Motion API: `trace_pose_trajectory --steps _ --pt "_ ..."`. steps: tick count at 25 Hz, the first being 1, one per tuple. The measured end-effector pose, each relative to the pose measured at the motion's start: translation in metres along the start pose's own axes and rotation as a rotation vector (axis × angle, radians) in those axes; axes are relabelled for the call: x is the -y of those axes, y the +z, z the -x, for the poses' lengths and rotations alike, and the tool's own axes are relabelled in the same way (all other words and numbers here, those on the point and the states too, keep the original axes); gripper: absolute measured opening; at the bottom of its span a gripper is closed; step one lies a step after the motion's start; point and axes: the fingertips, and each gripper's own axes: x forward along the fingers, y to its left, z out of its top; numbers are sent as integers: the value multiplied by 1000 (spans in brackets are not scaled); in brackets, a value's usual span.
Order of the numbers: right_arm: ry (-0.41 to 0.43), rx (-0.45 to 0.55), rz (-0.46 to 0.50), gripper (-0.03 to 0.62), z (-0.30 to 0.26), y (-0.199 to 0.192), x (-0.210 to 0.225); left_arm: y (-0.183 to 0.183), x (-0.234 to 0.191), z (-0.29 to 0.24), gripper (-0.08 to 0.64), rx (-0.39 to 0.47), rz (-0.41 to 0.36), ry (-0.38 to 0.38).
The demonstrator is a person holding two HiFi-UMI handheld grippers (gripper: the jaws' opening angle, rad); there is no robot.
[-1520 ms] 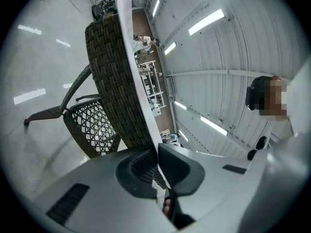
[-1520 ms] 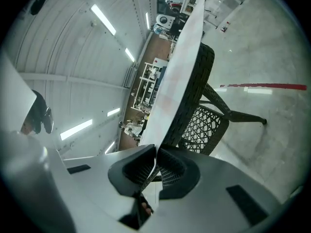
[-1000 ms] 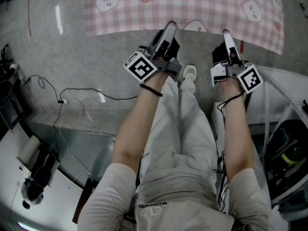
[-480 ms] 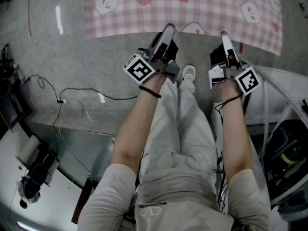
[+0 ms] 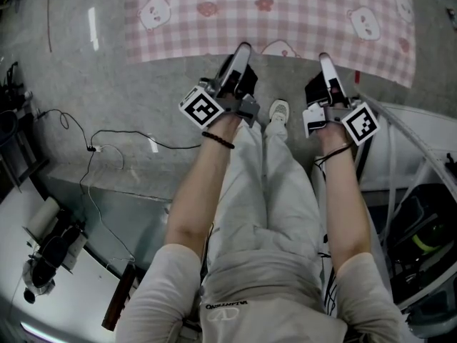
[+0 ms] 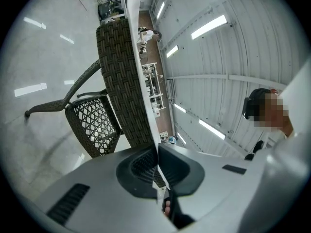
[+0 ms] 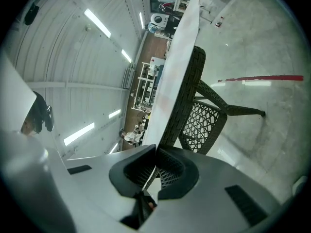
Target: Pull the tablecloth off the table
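We found left gripper (image 5: 244, 48) and right gripper (image 5: 323, 57) each clamped on the near edge of the tablecloth (image 5: 285, 9). It covered the wicker table (image 6: 119, 76).

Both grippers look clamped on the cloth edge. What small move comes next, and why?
Probably draw both back toward the body evenly: the left hand-held gripper and right hand-held gripper are each shut on the near edge of the tablecloth, which lies over the wicker table.
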Motion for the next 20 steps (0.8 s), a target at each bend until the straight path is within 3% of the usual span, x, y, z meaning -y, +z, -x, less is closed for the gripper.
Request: trace_pose_trajectory --steps 20 --pt "19 -61 -32 11 -5 -1 8 -1 -4 -1 3 34 -16 15"
